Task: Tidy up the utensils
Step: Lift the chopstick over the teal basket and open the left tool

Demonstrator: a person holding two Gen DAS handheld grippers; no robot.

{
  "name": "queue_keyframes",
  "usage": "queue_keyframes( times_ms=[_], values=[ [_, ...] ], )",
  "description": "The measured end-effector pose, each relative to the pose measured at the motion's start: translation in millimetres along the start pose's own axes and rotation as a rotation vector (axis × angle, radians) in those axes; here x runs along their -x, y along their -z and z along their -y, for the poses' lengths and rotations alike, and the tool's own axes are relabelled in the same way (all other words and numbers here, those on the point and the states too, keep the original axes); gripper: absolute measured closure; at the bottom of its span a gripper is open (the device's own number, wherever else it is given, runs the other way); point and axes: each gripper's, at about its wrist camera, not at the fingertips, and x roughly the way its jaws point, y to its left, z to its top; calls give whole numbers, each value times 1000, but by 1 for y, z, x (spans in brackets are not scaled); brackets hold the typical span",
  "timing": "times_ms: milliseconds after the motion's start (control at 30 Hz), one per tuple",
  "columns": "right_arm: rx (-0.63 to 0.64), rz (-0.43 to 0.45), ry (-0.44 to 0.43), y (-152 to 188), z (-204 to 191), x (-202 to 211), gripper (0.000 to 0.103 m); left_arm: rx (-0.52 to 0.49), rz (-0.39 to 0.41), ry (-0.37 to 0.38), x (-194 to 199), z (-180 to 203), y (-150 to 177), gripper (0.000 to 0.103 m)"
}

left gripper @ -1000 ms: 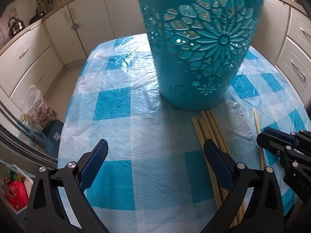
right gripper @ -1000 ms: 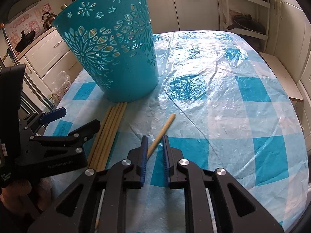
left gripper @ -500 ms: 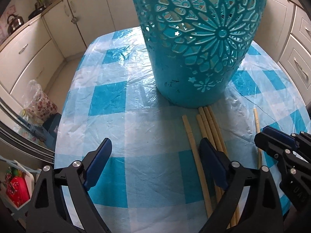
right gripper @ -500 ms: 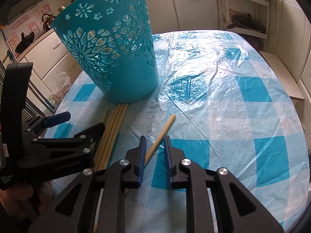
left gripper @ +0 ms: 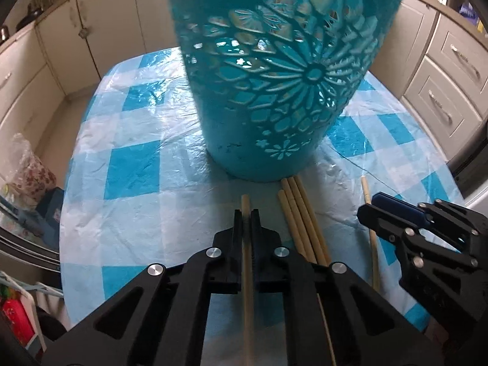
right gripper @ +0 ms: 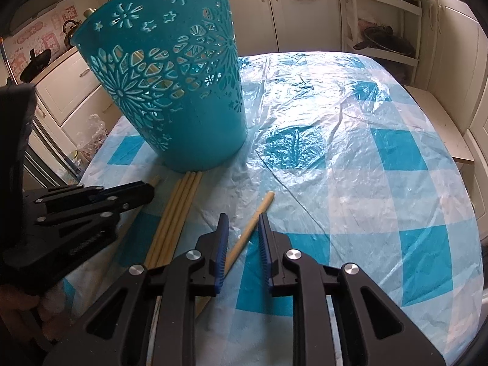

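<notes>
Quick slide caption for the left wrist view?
Left gripper jaws shut on one pale wooden chopstick before the teal cut-out plastic basket.

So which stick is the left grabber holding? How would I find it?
Find the big teal basket on the checked tablecloth. Several wooden sticks lie in front of its base. The one you want lies alone beside the bundle of four, and only it is pinched in the shut left gripper.
</notes>
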Motion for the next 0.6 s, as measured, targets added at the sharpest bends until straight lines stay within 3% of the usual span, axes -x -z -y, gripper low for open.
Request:
queue_keyframes(
  times_ms=[267, 467, 600],
  values=[
    [-2, 3, -11, -1, 0, -1, 81, 45, 102, 68, 64, -33, -4, 98],
    [-11, 3, -14, 0, 2, 0, 80, 88, 317, 158, 155, -40, -46, 98],
    [-7, 5, -14, 1, 1, 0, 79, 71, 496, 160, 199, -28, -85, 98]
  ],
)
